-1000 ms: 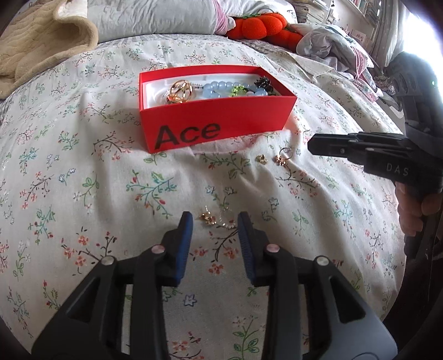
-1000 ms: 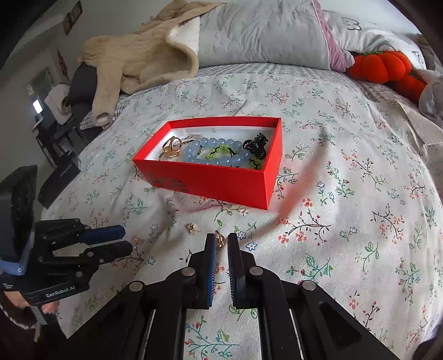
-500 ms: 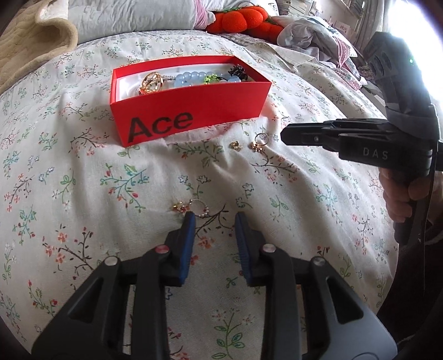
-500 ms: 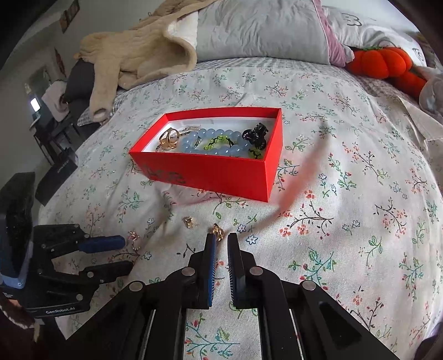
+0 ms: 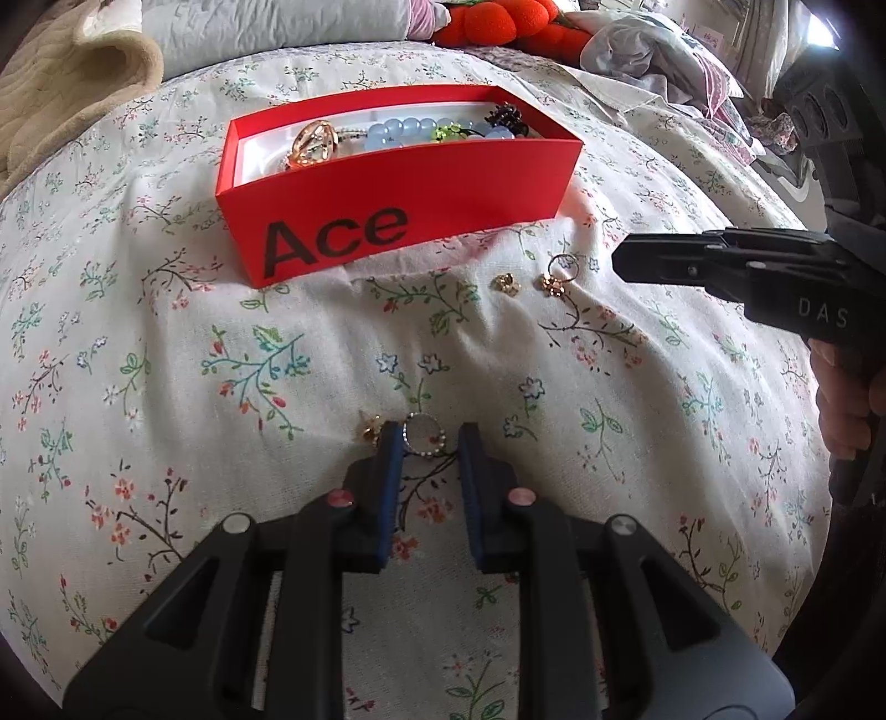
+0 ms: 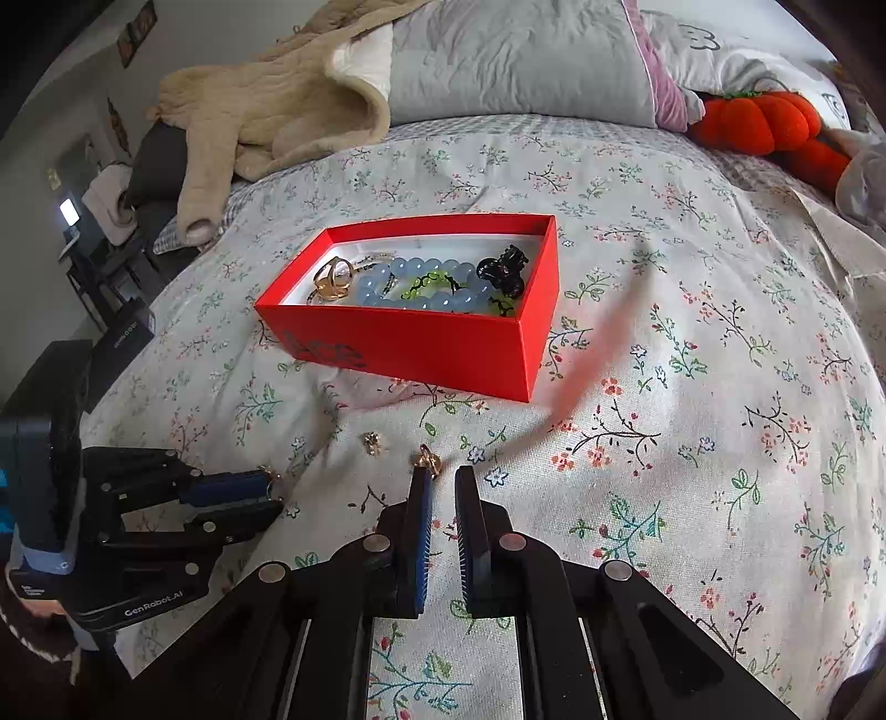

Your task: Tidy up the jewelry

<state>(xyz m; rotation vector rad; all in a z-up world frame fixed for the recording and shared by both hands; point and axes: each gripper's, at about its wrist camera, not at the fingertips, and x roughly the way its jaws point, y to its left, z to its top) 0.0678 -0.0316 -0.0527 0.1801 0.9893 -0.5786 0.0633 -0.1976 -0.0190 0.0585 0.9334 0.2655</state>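
Observation:
A red "Ace" box (image 5: 387, 221) (image 6: 410, 343) sits on the floral bedspread and holds a gold ring, blue beads, a green piece and a black clip. My left gripper (image 5: 425, 437) is open, low over the bedspread, with a small beaded ring earring (image 5: 422, 435) between its fingertips and a gold stud (image 5: 370, 431) just left of it. Two gold earrings (image 5: 506, 284) (image 5: 554, 282) lie near the box. My right gripper (image 6: 442, 479) is open a little, its left fingertip beside one gold earring (image 6: 427, 459); another (image 6: 372, 443) lies to the left.
A beige blanket (image 6: 266, 111), grey pillow (image 6: 515, 55) and orange plush pumpkin (image 6: 758, 122) lie at the head of the bed. Crumpled clothes (image 5: 653, 50) lie at the far right. Dark furniture (image 6: 111, 332) stands beyond the bed's left edge.
My left gripper has moved forward and down so the beaded ring earring now sits between its fingertips, and its jaws have narrowed. My right gripper has crept toward its gold earring.

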